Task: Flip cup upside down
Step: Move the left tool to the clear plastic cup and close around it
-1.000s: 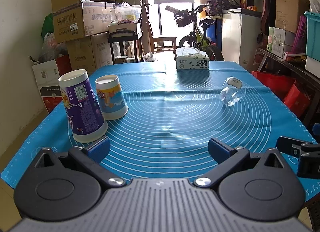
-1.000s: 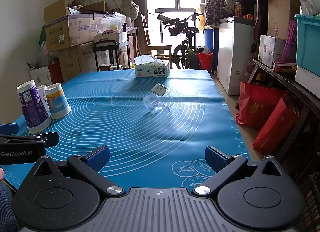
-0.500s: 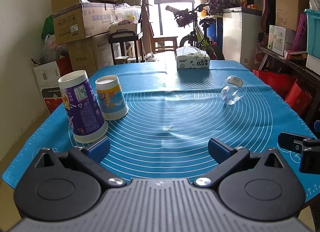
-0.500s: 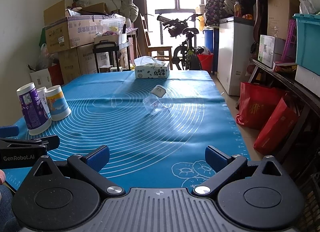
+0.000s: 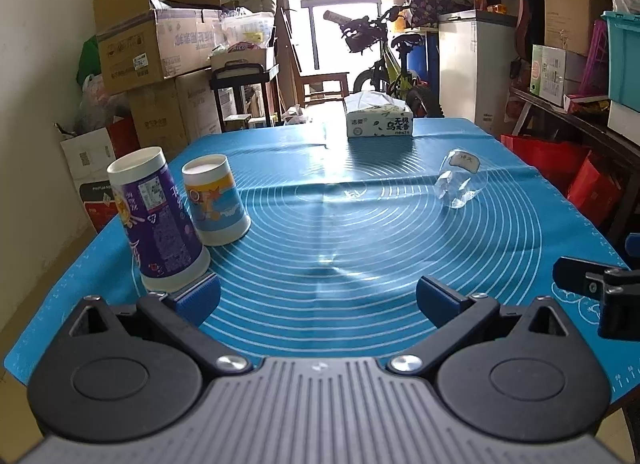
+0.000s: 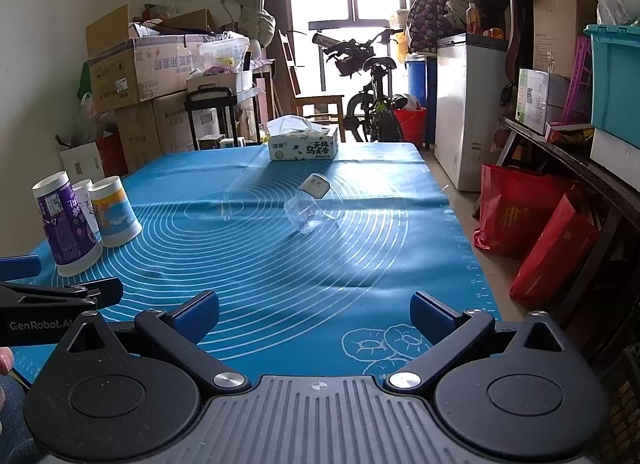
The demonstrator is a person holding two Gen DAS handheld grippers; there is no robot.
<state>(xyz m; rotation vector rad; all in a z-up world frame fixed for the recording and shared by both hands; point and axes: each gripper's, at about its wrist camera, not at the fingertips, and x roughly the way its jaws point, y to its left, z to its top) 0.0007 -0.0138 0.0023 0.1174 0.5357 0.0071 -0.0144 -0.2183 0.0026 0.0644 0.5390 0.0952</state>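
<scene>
A clear plastic cup [image 5: 459, 182] with a white label lies on its side on the blue mat [image 5: 340, 232], right of centre; it also shows in the right wrist view [image 6: 311, 203]. A purple paper cup [image 5: 156, 219] and a blue-orange paper cup [image 5: 215, 200] stand upside down at the left, also seen in the right wrist view as the purple cup [image 6: 66, 223] and the blue-orange cup [image 6: 114, 211], with a third white cup [image 6: 86, 199] between them. My left gripper [image 5: 318, 296] is open and empty, its left pad close to the purple cup. My right gripper [image 6: 314, 314] is open and empty, well short of the clear cup.
A tissue box [image 5: 379, 120] sits at the mat's far edge. Cardboard boxes [image 5: 152, 43] stack at the left, a bicycle [image 5: 384, 59] and white freezer [image 5: 472, 63] behind, red bags [image 6: 532, 223] and a shelf at the right of the table.
Both views have shifted only slightly; the right gripper's tip has dropped a little lower at the right edge of the left wrist view. The cups have not moved.
</scene>
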